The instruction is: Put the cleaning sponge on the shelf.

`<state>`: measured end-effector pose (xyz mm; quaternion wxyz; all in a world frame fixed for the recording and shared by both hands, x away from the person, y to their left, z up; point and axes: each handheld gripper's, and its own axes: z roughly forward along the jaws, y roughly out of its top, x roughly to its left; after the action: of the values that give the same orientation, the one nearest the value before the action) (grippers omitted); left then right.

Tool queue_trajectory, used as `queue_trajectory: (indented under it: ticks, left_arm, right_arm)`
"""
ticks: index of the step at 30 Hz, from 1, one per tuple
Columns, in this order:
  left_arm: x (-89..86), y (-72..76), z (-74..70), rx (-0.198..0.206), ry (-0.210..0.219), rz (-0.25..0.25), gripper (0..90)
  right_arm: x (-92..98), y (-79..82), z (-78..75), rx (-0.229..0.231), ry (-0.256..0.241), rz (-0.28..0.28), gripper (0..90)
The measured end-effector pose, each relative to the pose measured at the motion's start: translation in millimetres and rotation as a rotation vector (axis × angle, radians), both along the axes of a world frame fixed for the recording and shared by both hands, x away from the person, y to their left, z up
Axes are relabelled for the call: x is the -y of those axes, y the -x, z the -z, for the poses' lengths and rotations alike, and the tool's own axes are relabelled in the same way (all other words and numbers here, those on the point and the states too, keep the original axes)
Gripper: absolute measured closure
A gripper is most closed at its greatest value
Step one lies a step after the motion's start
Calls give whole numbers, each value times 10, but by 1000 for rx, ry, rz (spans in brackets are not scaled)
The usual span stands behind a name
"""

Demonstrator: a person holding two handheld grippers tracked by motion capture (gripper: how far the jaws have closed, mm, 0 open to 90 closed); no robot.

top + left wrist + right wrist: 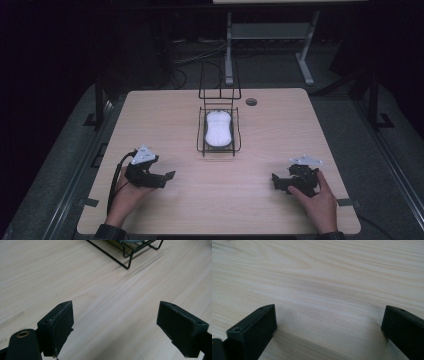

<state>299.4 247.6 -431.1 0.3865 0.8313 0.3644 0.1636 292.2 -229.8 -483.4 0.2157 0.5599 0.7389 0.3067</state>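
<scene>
I had both the left gripper (167, 176) and right gripper (276, 181) spread wide, empty, low over the table (165, 120). The white mouse-shaped thing (218, 128) sat in the wire basket (202, 145) mid-table, so I figured approach slowly, jaws squared.

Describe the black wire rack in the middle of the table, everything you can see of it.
The wire rack is thin black metal, an open rectangular tray with low sides, standing level on the wooden table at its middle. A white oblong object lies inside, lengthwise. At the far end a taller wire frame rises upright. The left gripper view catches a near corner of it resting on the tabletop. Neither hand-held gripper touches it.
</scene>
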Motion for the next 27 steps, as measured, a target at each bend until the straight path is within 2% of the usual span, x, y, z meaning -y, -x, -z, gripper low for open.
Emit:
queue_trajectory:
  ticks: [13, 19, 25, 27]
  left_arm:
    - [-61, 178, 190, -51, -73, 6, 133]
    - [-82, 209, 257, -73, -91, 14, 129]
    - [-89, 203, 314, -78, -111, 8, 128]
    - [-84, 194, 355, -94, -123, 9, 128]
  right_arm:
    - [2, 2, 0, 1, 1, -2, 0]
    - [1, 2, 0, 0, 0, 0, 0]
    - [1, 3, 0, 0, 0, -1, 0]
    - [1, 3, 0, 0, 1, -1, 0]
